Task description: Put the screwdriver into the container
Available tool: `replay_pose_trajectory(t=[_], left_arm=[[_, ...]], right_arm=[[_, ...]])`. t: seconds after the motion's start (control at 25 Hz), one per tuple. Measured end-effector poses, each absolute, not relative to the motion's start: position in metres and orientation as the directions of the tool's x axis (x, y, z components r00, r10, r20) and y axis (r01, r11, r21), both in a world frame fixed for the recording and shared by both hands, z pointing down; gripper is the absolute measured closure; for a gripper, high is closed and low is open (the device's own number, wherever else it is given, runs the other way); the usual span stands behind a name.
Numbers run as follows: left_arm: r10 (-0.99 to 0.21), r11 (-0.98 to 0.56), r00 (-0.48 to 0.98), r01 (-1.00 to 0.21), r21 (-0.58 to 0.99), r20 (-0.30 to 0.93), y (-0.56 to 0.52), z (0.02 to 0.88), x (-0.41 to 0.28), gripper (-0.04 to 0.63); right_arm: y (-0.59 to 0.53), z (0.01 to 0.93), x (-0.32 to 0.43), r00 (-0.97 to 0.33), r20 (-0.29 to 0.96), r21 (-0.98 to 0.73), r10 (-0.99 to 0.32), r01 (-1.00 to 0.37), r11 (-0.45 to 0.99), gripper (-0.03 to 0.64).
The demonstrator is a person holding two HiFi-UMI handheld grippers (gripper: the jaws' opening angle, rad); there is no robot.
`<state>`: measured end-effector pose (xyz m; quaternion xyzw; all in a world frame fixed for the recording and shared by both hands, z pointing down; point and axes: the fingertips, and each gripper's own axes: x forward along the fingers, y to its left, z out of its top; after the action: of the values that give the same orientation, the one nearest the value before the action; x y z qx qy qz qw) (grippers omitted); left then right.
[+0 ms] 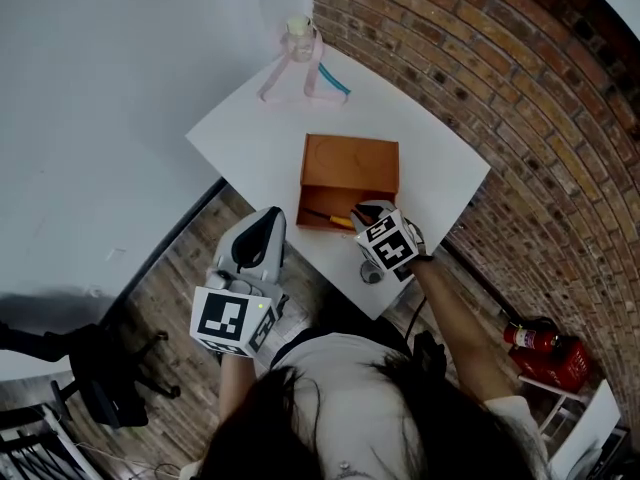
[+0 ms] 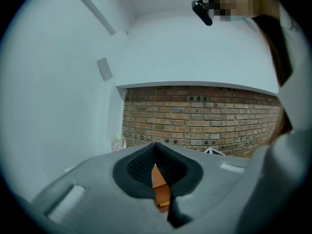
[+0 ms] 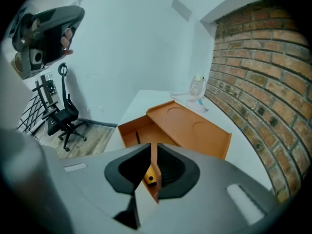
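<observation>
At frame centre, the screwdriver [image 1: 335, 219] lay inside the orange container [image 1: 350, 163] on the white table [image 1: 255, 133]. My right gripper [image 1: 368, 211] hung just beside its yellow handle, jaws pressed to a slit. Lower left, off the table's edge, my left gripper [image 1: 268, 218] was likewise closed on nothing.

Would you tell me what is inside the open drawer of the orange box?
A screwdriver lies in the drawer, with its yellow handle at the right gripper. In the head view that gripper covers the drawer's right end, so anything there is unseen.
</observation>
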<state>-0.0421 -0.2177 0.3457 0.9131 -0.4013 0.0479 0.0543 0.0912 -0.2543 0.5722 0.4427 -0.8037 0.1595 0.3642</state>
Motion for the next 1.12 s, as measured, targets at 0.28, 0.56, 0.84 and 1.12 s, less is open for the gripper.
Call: replay_pose_trajectory(t=[0.28,0.56,0.84,1.12], left_arm=[[-0.716,-0.686,0.687,-0.725,0.055,0.125,-0.203,0.342,-0.038,0.595],[-0.705,-0.698,0.698,-0.714,0.050,0.124,-0.186,0.339,-0.035,0.595],[-0.684,-0.720,0.719,-0.692,0.047,0.124,-0.169,0.338,-0.033,0.595],[-0.655,-0.747,0.746,-0.663,0.044,0.118,-0.145,0.333,-0.033,0.595]], right_arm=[[-0.236,0.554,0.097,-0.329,0.700,0.064,-0.634,-0.855,0.515,0.572],[-0.215,0.534,0.104,-0.311,0.660,0.042,-0.684,-0.894,0.446,0.580],[-0.194,0.509,0.108,-0.298,0.595,-0.011,-0.746,-0.931,0.364,0.594],[-0.168,0.483,0.106,-0.273,0.528,-0.026,-0.804,-0.952,0.306,0.606]])
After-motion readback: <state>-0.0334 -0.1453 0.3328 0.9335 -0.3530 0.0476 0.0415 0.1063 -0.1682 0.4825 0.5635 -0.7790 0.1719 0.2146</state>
